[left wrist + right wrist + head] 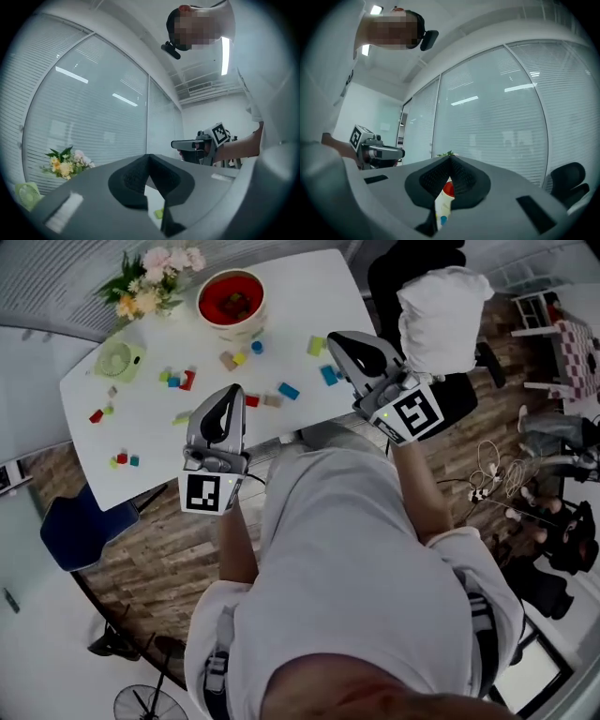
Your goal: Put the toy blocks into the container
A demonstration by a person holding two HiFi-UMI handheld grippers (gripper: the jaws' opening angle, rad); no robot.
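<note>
Several small coloured toy blocks lie scattered on the white table (309, 292), among them a blue block (288, 390), a green block (316, 345) and a red block (187, 381). The red bowl (230, 298) stands at the table's far side with something dark in it. My left gripper (232, 390) hovers over the table's near edge, jaws together and empty, tips meeting in the left gripper view (149, 157). My right gripper (336, 339) hangs above the table's right part, shut on nothing (450, 159). Below its tips the red bowl (448, 189) shows. Both point level.
A flower bunch (150, 282) and a pale green fan (117, 360) stand at the table's far left. A blue chair (80, 526) sits by the left side, a black chair (403, 268) behind. Cables (492, 484) lie on the wooden floor at right.
</note>
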